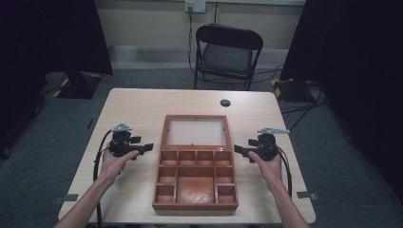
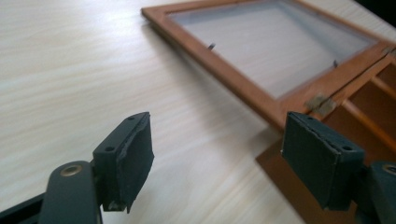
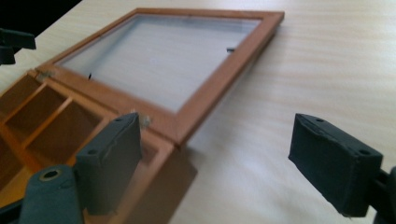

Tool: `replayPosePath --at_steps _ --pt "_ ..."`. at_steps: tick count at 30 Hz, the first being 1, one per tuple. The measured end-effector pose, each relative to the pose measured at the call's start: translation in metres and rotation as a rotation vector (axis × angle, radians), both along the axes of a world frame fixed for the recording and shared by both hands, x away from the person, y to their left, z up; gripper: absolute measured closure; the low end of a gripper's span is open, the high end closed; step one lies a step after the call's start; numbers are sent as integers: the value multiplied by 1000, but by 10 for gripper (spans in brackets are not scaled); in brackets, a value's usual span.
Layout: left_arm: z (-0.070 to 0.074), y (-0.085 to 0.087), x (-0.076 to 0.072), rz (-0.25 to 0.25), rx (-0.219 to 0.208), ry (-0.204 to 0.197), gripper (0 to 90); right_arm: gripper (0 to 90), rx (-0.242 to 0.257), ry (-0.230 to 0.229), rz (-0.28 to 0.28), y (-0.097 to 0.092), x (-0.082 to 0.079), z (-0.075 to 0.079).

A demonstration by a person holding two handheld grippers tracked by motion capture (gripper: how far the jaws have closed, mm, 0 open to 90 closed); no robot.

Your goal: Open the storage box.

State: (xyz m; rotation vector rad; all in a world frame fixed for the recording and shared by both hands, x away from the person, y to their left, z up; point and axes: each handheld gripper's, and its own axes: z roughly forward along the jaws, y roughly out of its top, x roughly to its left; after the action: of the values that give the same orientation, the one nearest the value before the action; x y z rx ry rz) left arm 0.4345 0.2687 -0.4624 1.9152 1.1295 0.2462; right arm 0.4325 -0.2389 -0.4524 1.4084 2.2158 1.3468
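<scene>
We see the wooden box (image 1: 195,178) at the centre of the high view, resting on the table (image 1: 133,104), slightly below mid-frame. Its glass lid (image 1: 195,131) lies fully open and flat on the table, hinged along the box's upper edge. The box body is divided into small compartments around a larger central one.

We hold the left gripper (image 1: 145,148) at centre left of the high view, just beside the box's upper left corner and not touching it. In the left gripper view, its jaws stand apart with nothing between them; the lid (image 2: 275,46) fills the upper right of that frame, and a hinge (image 2: 320,103) sits at right.

We hold the right gripper (image 1: 240,151) at centre right of the high view, just beside the box's upper right corner. In the right gripper view, its jaws stand wide apart and hold nothing; the lid (image 3: 163,51) occupies the upper left, and the compartments (image 3: 42,116) lie at lower left.

A chair (image 1: 227,54) stands beyond the table, at top centre.
</scene>
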Motion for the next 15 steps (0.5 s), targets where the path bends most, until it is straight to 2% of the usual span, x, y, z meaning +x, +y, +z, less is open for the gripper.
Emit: replayPosePath --at_steps 2,6,8,10,11,13,15 --pt "-2 7 -6 10 13 1 229 161 -19 8 -10 -6 -9 0" --pt "-6 20 -17 28 64 6 197 154 -63 18 -36 -20 -26 -1" --pt "-10 26 -23 33 82 14 173 155 -106 29 -48 -27 -34 -5" --pt "-14 31 -27 44 135 28 175 155 -130 43 -65 -35 -41 -11" --pt "-17 33 -29 54 148 31 180 155 -145 57 -70 -38 -45 -14" --pt "-21 37 -32 71 145 48 183 156 -175 83 -89 -43 -50 -22" --pt "-25 36 -32 76 211 44 183 156 -206 89 -110 -46 -53 -30"
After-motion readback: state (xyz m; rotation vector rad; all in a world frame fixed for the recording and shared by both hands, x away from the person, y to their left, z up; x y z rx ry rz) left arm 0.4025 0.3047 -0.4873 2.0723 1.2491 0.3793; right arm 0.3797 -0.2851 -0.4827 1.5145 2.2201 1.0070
